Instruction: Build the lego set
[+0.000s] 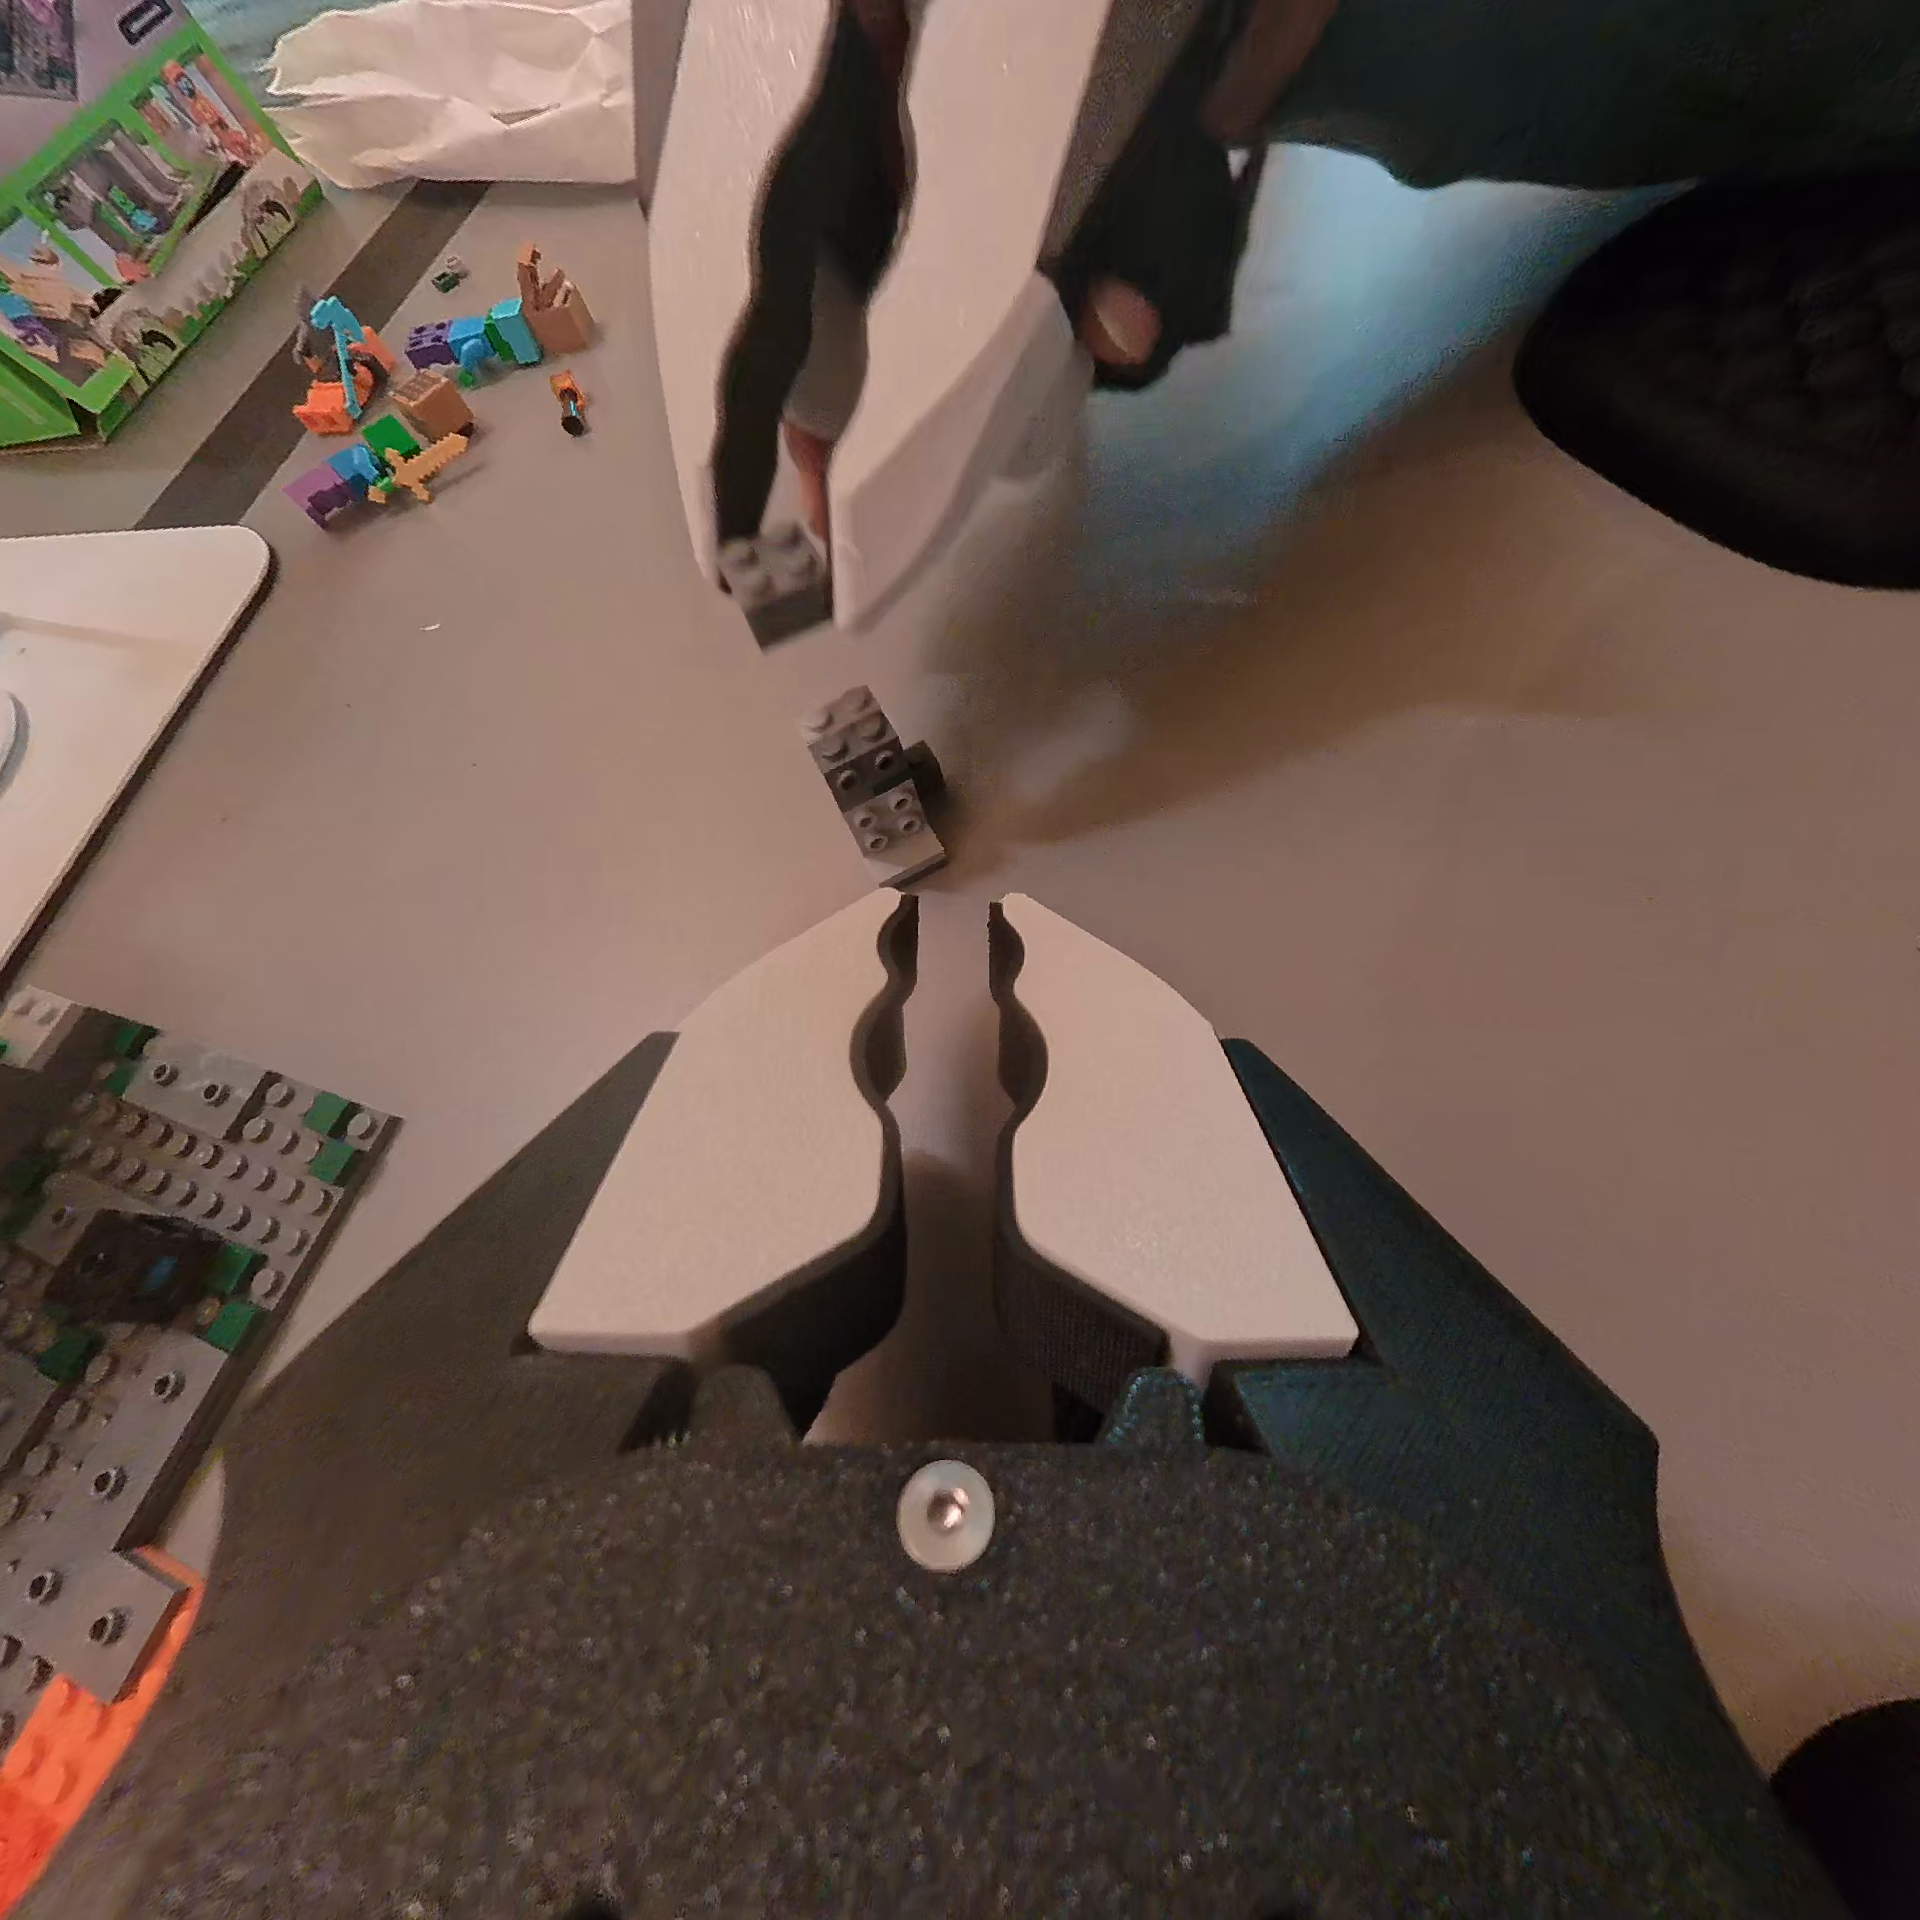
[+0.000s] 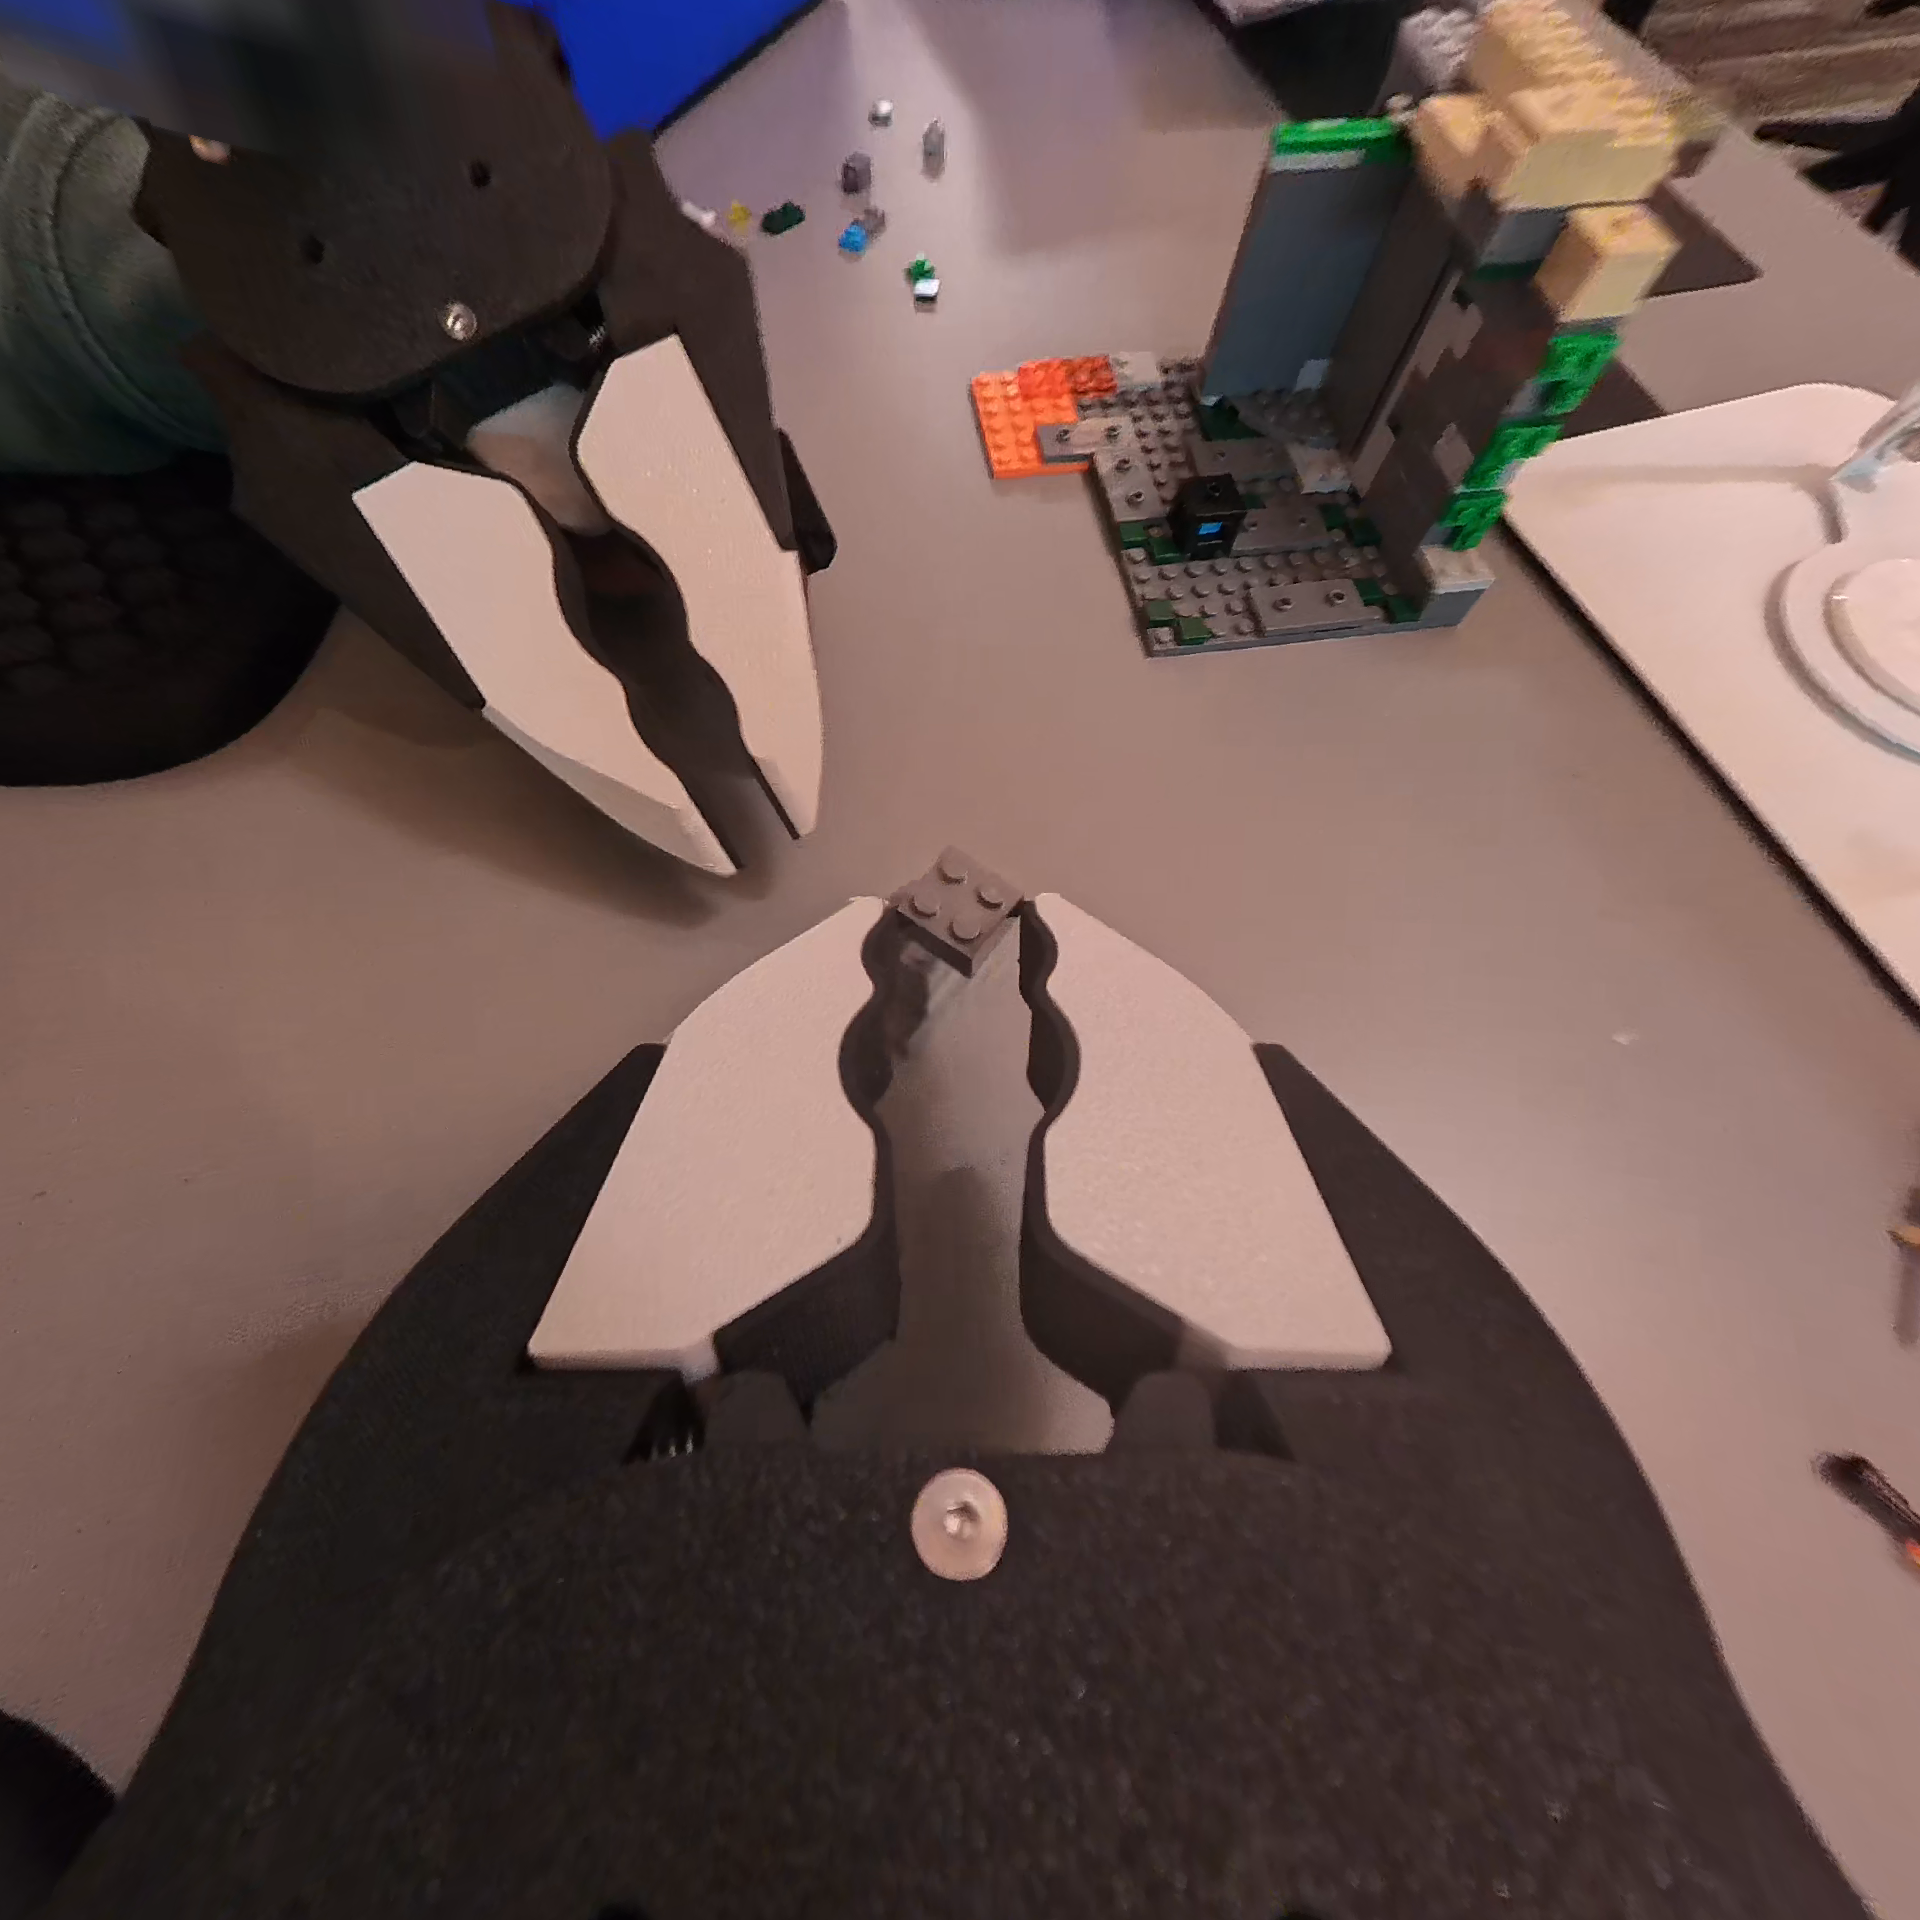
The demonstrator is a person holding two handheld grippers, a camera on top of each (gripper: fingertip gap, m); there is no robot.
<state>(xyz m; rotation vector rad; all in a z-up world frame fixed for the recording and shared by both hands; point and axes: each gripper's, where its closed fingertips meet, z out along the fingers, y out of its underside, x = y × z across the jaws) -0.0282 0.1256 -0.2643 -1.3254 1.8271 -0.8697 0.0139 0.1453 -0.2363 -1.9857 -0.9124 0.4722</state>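
My right gripper (image 2: 953, 906) is shut on a grey 2x2 brick (image 2: 951, 914), held studs up above the grey table. In the left wrist view it comes down from the top with that brick (image 1: 781, 582) at its tips. A small grey and dark brick assembly (image 1: 878, 790) lies on the table just ahead of my left gripper (image 1: 954, 902). The left gripper's jaws stand a narrow gap apart and hold nothing. The left gripper (image 2: 769, 836) also shows at upper left in the right wrist view. The small assembly does not show in that view.
The partly built model (image 2: 1351, 447) stands on its grey and orange baseplate (image 1: 156, 1247). A white tray (image 2: 1683, 582) lies beside it. Loose coloured pieces (image 1: 416, 384), the green set box (image 1: 125, 239) and a white bag (image 1: 468, 83) lie farther off. A black round pad (image 2: 104, 623) is by the left hand. The left gripper's tips are roughly 6 cm from the right gripper's.
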